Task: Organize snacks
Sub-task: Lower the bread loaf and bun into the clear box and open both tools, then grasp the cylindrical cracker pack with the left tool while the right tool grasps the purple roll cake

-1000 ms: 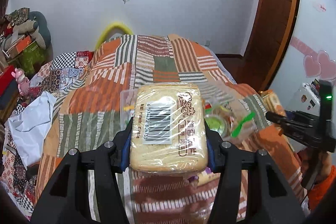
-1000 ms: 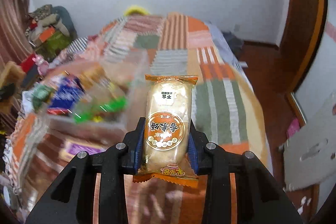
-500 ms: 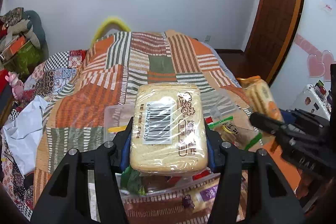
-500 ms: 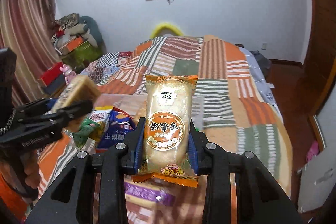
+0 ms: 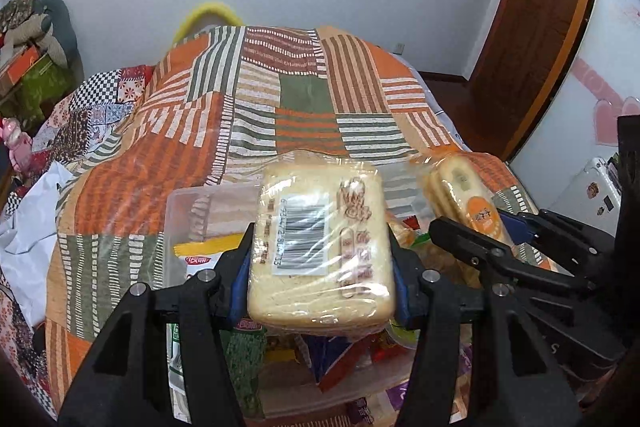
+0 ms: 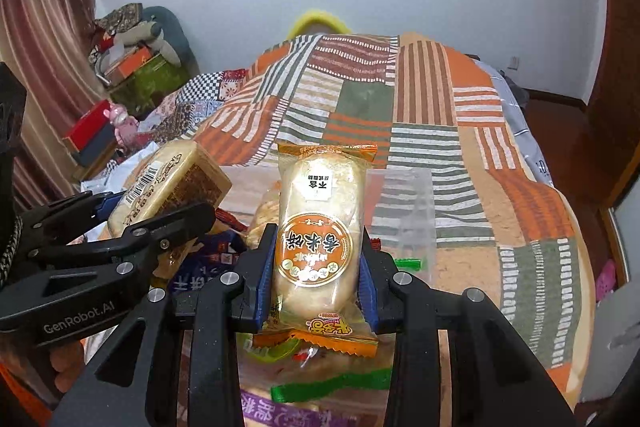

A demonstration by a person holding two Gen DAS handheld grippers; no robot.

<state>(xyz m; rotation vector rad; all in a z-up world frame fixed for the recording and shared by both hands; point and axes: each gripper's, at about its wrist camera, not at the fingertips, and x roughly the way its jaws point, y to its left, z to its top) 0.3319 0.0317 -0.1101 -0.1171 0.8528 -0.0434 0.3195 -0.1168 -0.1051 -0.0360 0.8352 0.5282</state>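
Snacks in left wrist view: a wrapped bread slab (image 5: 320,247) with a barcode label is pinched between the blue pads of the left gripper (image 5: 320,263), above a clear plastic bin (image 5: 180,223) full of mixed packets on the patchwork quilt (image 5: 280,99), while the right gripper (image 5: 476,227) comes in from the right clamping an orange-labelled rice cracker pack (image 5: 460,195). Right wrist view: right gripper (image 6: 316,263) squeezes the cracker pack (image 6: 320,227) upright over the bin (image 6: 408,211), left gripper (image 6: 152,211) beside it on the left gripping the bread slab (image 6: 168,183), both packs close together but apart.
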